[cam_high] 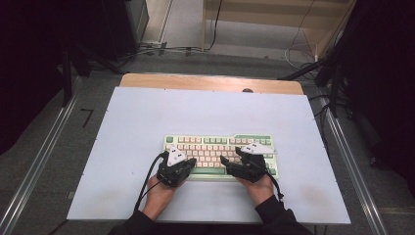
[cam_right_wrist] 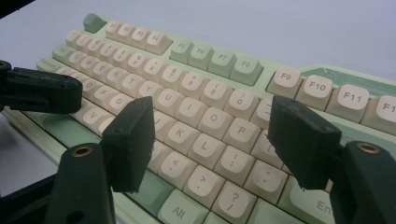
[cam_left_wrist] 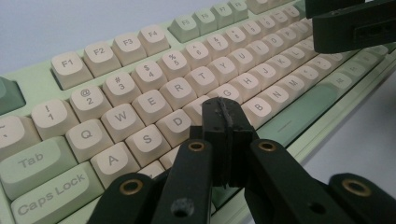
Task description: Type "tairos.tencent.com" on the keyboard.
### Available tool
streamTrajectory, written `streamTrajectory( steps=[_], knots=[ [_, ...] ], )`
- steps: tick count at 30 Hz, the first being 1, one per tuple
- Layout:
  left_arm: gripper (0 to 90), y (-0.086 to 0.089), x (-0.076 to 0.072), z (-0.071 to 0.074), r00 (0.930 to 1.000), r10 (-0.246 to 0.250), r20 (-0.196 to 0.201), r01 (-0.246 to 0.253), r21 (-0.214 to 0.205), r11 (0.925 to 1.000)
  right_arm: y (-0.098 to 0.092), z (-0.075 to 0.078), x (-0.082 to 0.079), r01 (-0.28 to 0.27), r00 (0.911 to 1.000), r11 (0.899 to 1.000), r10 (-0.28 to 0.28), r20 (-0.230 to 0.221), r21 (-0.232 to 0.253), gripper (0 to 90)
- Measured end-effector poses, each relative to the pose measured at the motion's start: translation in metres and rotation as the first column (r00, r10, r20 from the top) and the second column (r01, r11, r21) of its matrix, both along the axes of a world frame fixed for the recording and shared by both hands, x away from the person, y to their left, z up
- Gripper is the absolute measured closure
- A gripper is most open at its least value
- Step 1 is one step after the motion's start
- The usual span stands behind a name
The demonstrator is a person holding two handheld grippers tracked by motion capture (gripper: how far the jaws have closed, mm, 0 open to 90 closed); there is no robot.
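Observation:
A pale green keyboard (cam_high: 220, 139) with cream keys lies in the middle of the white table top (cam_high: 147, 117). My left gripper (cam_high: 192, 161) hovers over its lower left keys, jaws shut with nothing between them; in the left gripper view the joined tips of that gripper (cam_left_wrist: 223, 116) sit just above the F and G keys of the keyboard (cam_left_wrist: 149, 79). My right gripper (cam_high: 229, 155) stands open over the lower right keys. In the right gripper view it (cam_right_wrist: 210, 128) straddles the K, L and P area of the keyboard (cam_right_wrist: 205, 60), holding nothing.
The white top rests on a wooden table (cam_high: 210, 81) whose far edge shows. Metal rails (cam_high: 39, 161) run along both sides on the grey floor. Cables (cam_high: 166, 49) and dark stands lie beyond the table. Each gripper view shows the other gripper (cam_left_wrist: 355, 28) nearby over the keys.

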State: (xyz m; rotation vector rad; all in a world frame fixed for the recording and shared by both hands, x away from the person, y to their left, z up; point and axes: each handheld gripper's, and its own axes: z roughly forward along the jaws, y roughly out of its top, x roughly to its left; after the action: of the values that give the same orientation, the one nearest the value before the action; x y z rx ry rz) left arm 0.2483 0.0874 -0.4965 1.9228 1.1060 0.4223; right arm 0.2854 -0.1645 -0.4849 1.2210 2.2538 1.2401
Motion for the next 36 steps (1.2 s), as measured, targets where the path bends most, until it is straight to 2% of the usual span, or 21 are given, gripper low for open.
streamTrajectory(
  steps=[8,11,16,19,22,25,28,31,36],
  knots=[
    [90.0,0.000,0.000,0.000,1.0000,0.003,-0.001,-0.003,0.000,1.0000,0.000,0.000,0.000,-0.002,1.0000,1.000,0.002,-0.001,-0.003,30.3],
    [90.0,-0.001,0.001,-0.002,0.9999,0.001,-0.014,-0.001,0.011,0.9999,0.000,0.000,0.000,-0.002,1.0000,1.000,0.002,0.000,-0.002,30.3],
    [90.0,0.000,0.001,-0.002,0.9999,0.007,-0.010,-0.007,-0.001,1.0000,0.000,0.000,0.000,0.001,1.0000,1.000,-0.001,0.002,-0.004,30.4],
    [90.0,0.002,0.000,0.000,0.9999,0.012,0.000,-0.012,-0.032,0.9994,-0.001,0.000,0.000,0.005,1.0000,1.000,-0.005,0.002,-0.001,30.4],
    [79.9,0.004,-0.001,0.002,0.9997,0.020,0.015,-0.019,-0.057,0.9982,-0.002,0.001,0.000,0.006,1.0000,1.000,-0.006,0.004,0.001,30.6],
    [63.9,0.005,-0.003,0.004,0.9987,0.033,0.039,-0.030,-0.075,0.9968,-0.002,0.001,0.000,0.009,0.9999,1.000,-0.009,0.009,0.001,32.2],
    [52.2,0.008,-0.005,0.007,0.9968,0.050,0.062,-0.044,-0.092,0.9948,-0.003,0.002,-0.001,0.015,0.9997,1.000,-0.015,0.019,0.002,38.5],
    [45.6,0.011,-0.006,0.008,0.9951,0.068,0.072,-0.061,-0.098,0.9933,-0.004,0.003,-0.001,0.027,0.9991,1.000,-0.027,0.034,0.004,48.9],
    [43.4,0.015,-0.008,0.010,0.9926,0.091,0.081,-0.082,-0.107,0.9909,-0.006,0.002,0.001,0.038,0.9984,0.999,-0.038,0.042,0.012,65.6]
  ],
)
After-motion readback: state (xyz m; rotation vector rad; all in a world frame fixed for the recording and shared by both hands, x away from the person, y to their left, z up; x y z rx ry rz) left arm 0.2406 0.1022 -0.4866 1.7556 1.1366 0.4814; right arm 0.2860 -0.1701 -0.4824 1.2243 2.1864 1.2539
